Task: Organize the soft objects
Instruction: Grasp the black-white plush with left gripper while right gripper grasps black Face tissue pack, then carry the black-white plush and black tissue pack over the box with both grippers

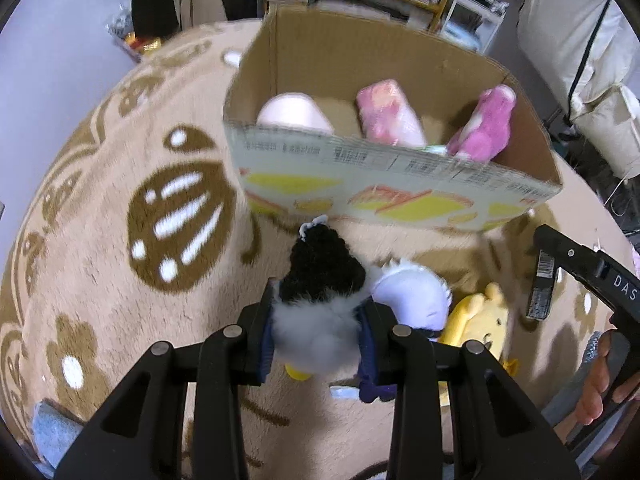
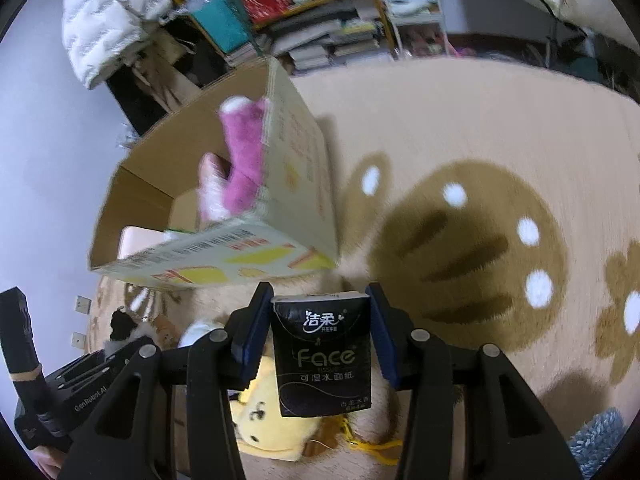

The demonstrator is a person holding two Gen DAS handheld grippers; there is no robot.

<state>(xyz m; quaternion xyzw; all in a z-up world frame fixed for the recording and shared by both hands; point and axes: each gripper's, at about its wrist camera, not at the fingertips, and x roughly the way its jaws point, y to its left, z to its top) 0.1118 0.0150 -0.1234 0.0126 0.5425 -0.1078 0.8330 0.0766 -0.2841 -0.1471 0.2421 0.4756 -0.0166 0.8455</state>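
Observation:
My left gripper (image 1: 318,308) is shut on a fluffy grey and black plush toy (image 1: 320,292), held above the rug just in front of the cardboard box (image 1: 360,172). My right gripper (image 2: 320,312) is shut on a black tissue pack (image 2: 322,354), held to the right of the box (image 2: 296,168). Inside the box are a pale pink cushion (image 1: 292,114), a pink patterned soft pack (image 1: 386,114) and a pink plush (image 1: 486,124). On the rug lie a white plush (image 1: 412,296) and a yellow bear plush (image 1: 476,320), also in the right wrist view (image 2: 272,420).
A beige rug with brown paw and flower patterns (image 1: 120,240) covers the floor. Shelves with books and boxes (image 2: 312,12) stand behind the box. A white jacket (image 2: 108,12) hangs at the back left. A blue fuzzy item (image 2: 600,440) lies at the rug's right edge.

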